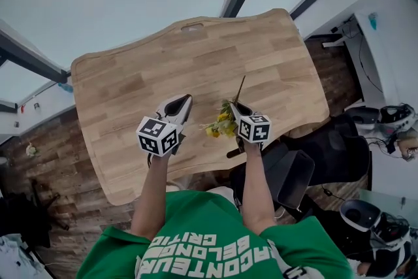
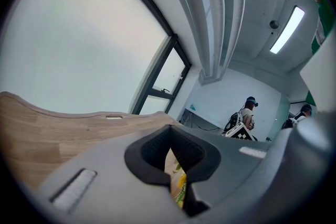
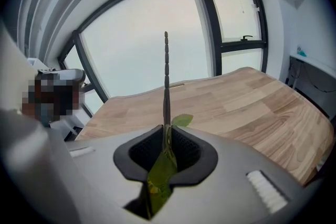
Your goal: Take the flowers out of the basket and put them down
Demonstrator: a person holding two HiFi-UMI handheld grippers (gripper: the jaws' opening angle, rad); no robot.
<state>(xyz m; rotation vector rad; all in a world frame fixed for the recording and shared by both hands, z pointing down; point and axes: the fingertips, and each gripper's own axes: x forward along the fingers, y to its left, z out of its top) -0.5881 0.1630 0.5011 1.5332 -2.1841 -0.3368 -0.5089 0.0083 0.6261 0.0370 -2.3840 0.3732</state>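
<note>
A flower sprig hangs over the near part of the wooden table (image 1: 130,95). Its yellow blooms (image 1: 222,126) droop left of my right gripper (image 1: 236,106). Its thin dark stem (image 1: 241,85) points away toward the far edge. The right gripper is shut on this stem. In the right gripper view the stem (image 3: 166,76) sticks straight out between the pads, and green leaves (image 3: 181,121) are pinched in the jaws. My left gripper (image 1: 185,101) hovers just left of the blooms, shut and holding nothing. A bit of yellow flower (image 2: 180,186) shows through the narrow slit between its jaws. No basket is in view.
The table's near edge lies right under my hands. A black office chair (image 1: 326,147) stands off its right corner. Large windows (image 3: 152,44) lie beyond the far edge. Other people (image 2: 243,115) stand at the back of the room.
</note>
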